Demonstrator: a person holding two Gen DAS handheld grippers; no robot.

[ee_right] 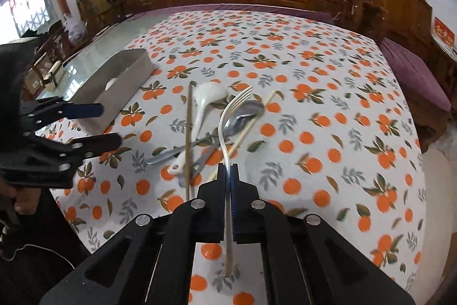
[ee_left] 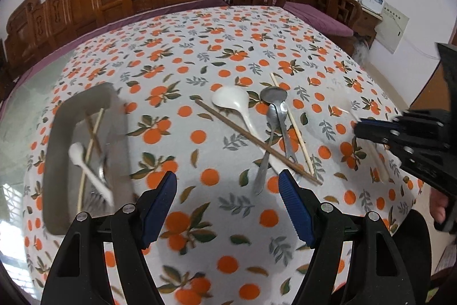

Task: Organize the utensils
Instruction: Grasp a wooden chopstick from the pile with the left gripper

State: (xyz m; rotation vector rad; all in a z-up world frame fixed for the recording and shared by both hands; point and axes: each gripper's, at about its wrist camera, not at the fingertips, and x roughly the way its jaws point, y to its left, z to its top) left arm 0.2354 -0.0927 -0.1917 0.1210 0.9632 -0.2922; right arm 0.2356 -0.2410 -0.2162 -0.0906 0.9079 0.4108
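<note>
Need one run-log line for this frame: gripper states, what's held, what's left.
left gripper: open, empty | right gripper: shut on fork | tray: holds some utensils | loose on tablecloth: white spoon, metal spoons, chopsticks

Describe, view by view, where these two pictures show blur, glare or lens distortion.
Left wrist: the grey tray and the right gripper smear with motion blur; fisheye bends the table edge. Right wrist: the held fork is fairly sharp; the window is blown out.
</note>
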